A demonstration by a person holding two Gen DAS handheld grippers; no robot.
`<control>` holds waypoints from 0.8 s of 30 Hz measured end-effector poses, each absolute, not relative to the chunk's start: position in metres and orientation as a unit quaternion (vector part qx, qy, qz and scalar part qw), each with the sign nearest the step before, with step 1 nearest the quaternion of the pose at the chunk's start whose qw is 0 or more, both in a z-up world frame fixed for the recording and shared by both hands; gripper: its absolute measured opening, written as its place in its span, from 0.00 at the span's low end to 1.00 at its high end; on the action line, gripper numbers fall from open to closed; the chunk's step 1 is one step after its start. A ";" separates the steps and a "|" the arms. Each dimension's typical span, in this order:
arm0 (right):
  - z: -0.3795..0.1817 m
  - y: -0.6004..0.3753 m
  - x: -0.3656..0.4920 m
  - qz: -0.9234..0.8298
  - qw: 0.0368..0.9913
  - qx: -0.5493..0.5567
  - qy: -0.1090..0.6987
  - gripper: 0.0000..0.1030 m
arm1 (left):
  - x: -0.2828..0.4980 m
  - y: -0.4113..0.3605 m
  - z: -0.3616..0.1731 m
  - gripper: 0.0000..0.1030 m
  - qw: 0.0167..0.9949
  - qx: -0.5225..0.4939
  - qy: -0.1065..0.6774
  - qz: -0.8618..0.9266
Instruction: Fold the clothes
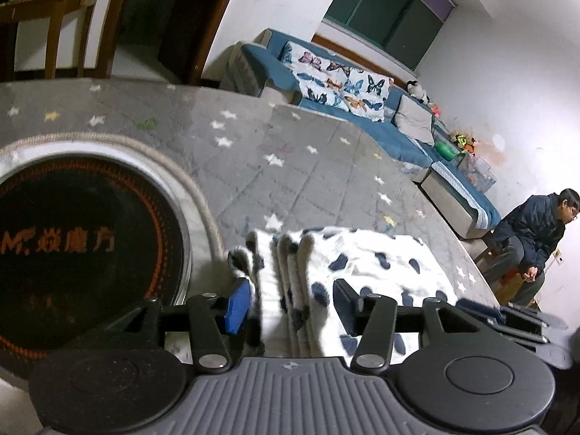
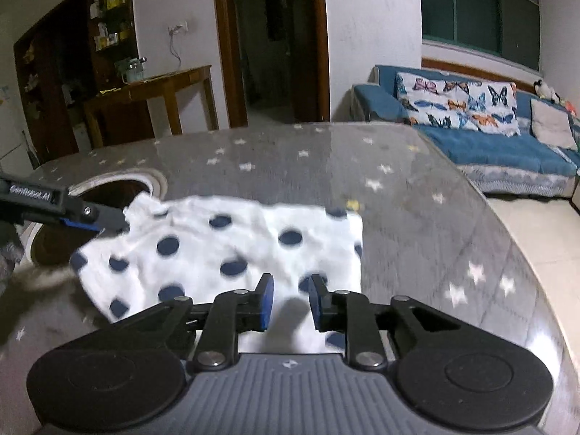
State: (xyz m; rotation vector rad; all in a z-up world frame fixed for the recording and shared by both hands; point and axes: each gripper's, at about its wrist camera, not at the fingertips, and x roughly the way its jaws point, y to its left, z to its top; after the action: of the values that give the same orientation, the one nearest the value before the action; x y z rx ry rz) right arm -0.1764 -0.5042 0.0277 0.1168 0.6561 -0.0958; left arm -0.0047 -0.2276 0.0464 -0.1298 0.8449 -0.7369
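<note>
1. I see the white garment with navy dots [image 2: 232,246] lying folded on the grey star-print table cover [image 2: 417,195], its long axis running from my left gripper's side across to the right.
2. My left gripper [image 1: 290,304] straddles the stacked folded edge, fingers spread apart with the cloth between them, not pinched.
3. My right gripper [image 2: 290,302] sits over the near edge, fingers parted, cloth beneath the gap.
4. The round black cooktop [image 1: 72,250] lies just beside the garment's left end.
</note>
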 end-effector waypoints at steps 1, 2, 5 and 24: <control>0.029 -0.505 -0.171 -0.047 0.944 0.057 0.321 0.20 | -0.004 -0.230 0.048 0.53 0.848 -0.056 0.396 -0.349; 0.030 -0.506 -0.165 -0.047 0.945 0.057 0.319 0.20 | -0.003 -0.233 0.050 0.53 0.850 -0.049 0.392 -0.349; 0.030 -0.509 -0.148 -0.049 0.945 0.057 0.318 0.20 | 0.000 -0.241 0.050 0.53 0.854 -0.035 0.387 -0.347; 0.015 -0.515 -0.124 -0.053 0.939 0.065 0.334 0.35 | 0.014 -0.253 0.033 0.53 0.855 -0.011 0.394 -0.337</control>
State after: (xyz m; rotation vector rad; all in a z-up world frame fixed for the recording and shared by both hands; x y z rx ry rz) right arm -0.1239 -0.5151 0.0150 0.1322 0.6813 -0.1086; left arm 0.0141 -0.2525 0.0325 -0.0221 0.8280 -0.7092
